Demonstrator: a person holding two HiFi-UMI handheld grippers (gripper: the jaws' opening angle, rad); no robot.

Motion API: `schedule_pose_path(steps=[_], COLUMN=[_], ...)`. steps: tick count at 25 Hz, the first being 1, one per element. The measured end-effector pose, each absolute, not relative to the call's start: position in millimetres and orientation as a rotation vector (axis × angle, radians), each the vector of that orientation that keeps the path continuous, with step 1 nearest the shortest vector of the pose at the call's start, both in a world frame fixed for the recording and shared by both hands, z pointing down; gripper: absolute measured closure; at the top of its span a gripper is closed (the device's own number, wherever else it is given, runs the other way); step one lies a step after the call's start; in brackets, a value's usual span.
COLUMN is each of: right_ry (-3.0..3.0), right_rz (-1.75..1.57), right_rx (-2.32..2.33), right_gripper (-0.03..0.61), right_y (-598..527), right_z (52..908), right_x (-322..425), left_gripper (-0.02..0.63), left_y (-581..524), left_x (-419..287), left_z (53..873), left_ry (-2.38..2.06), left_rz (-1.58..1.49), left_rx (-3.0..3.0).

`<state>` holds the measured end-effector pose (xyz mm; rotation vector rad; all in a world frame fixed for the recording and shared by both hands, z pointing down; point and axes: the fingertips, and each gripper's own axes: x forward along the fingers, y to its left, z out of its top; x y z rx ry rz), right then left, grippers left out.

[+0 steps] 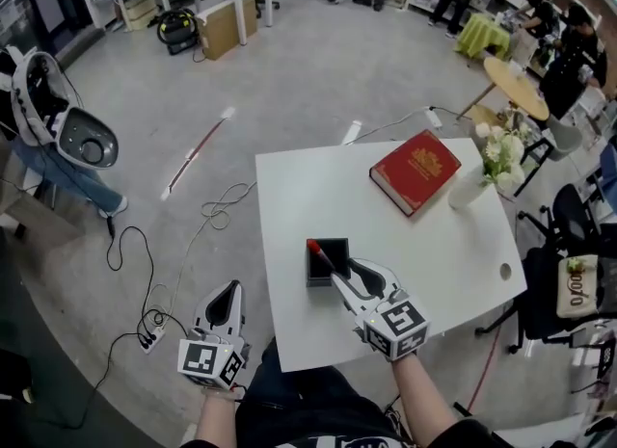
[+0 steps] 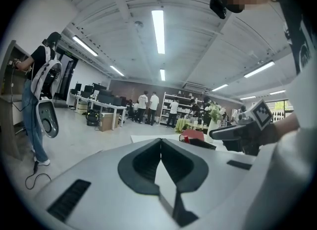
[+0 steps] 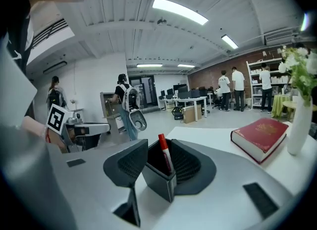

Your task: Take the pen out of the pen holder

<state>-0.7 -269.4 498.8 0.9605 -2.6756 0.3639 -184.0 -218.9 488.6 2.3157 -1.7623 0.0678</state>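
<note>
Standing in the black pen holder [image 1: 335, 270], the red pen [image 1: 317, 252] has its long side almost straight up. Its red cap is on top. In the head view the cap leans a little toward the far left. In the right gripper view the pen [image 3: 165, 154] leans a little to the left inside the holder [image 3: 158, 180].

The holder sits on the white table [image 1: 289, 196], in the near left part. It is closer to the left edge and the near edge than to the far side. The table top around it is bare.

The right gripper [image 1: 340, 278] reaches in from the near side. Its jaws are spread apart, one on each side of the holder, and the pen is up between them [image 3: 157, 158]. The jaws do not pinch the pen. They may touch the holder's walls, but it is hard to be sure.

The left gripper [image 1: 230, 290] is off the table, past its left edge, over the grey floor [image 1: 289, 70]. Its jaws are pressed together with nothing in them [image 2: 161, 147].

A red book [image 1: 415, 171] lies flat at the far right of the table. A white vase [image 1: 467, 190] with flowers stands just beside the book. Both are well apart from the holder.
</note>
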Motion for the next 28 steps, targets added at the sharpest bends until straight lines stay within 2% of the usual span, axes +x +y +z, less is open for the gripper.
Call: schedule_pose_path(steps=[19,28], right_ry=[-2.438,-2.325], right_rz=[0.216,0.089], right_rx=[0.82,0.746], right_gripper=[0.426,0.45], right_y=[-322,-319], right_z=[513,528], right_x=[-63,-70], left_gripper=[0.611,0.611], left_y=[-283,-290], left_x=[-222,-227], left_z=[482,484], left_ry=[-1.713,-1.705], left_rz=[0.094,0.095], left_rx=[2.338,2.331])
